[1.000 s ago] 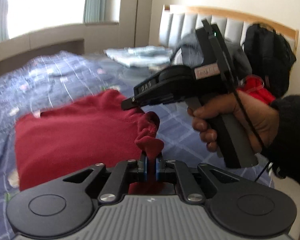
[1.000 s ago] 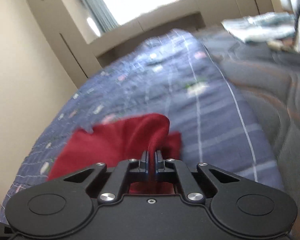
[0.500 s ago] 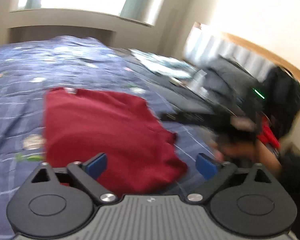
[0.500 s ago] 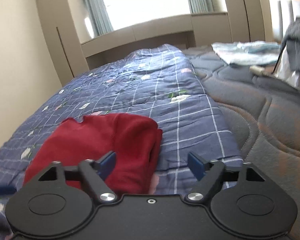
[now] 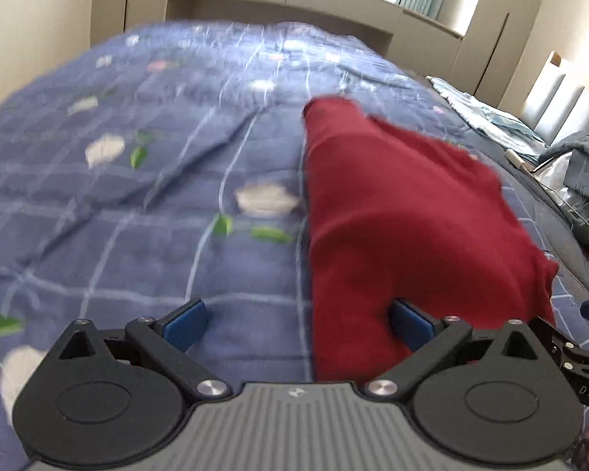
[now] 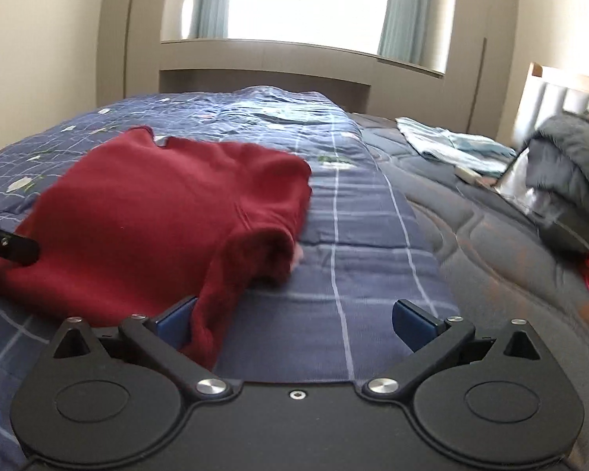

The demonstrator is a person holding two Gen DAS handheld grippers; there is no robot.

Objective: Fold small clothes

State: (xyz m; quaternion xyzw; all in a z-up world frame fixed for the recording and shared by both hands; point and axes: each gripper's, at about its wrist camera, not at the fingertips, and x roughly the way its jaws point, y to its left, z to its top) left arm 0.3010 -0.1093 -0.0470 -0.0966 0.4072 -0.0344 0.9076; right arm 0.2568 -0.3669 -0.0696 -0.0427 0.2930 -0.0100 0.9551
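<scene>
On the blue checked quilt (image 6: 357,212) the folded red sweater (image 6: 169,212) lay between folds, left gripper (image 5: 296,324) and right gripper (image 6: 294,322) both spread empty, next needing a fresh edge grasp

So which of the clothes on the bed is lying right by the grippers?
The red garment, between the open fingers; the pale blue clothes and grey bundle lie farther off.

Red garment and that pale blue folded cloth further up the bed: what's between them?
In the right view, only blue checked quilt and grey mattress separate garment from cloth.

Dark red garment (image 6: 169,204); blue checked quilt (image 5: 145,180) (white flowers).
</scene>
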